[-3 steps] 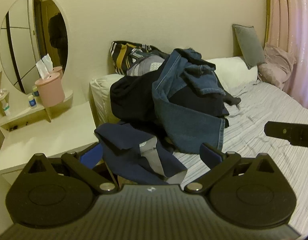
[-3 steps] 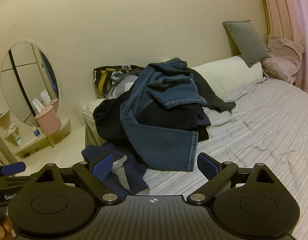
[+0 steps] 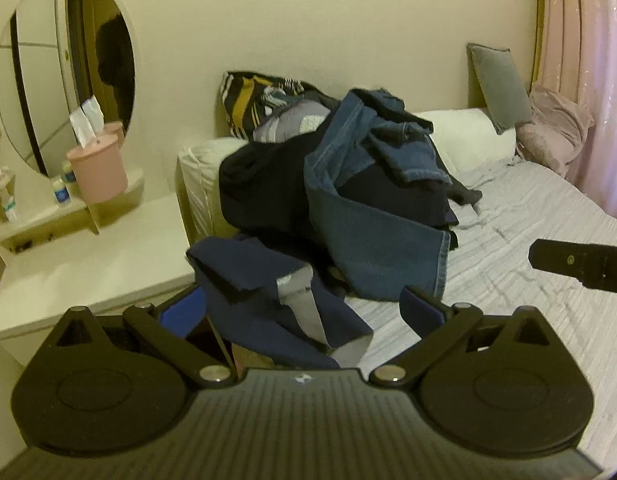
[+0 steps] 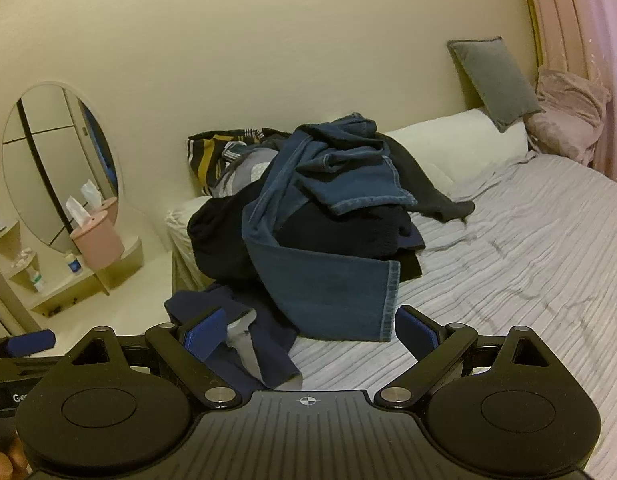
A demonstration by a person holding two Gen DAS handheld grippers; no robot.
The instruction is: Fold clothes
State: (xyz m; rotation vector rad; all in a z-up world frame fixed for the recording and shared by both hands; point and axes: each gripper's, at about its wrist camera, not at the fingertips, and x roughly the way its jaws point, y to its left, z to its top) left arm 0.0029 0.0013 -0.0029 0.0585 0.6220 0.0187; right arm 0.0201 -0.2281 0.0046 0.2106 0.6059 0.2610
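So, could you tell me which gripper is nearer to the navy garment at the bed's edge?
Left. The left gripper has the navy garment lying between its open fingers; the right gripper sits further right, facing the jeans.

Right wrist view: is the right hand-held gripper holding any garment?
No. The right hand-held gripper is open, with nothing between its pads; the jeans lie untouched on the bed.

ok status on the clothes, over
Left gripper and right gripper open, empty. Clothes pile unfolded on bed. Nothing in the way.
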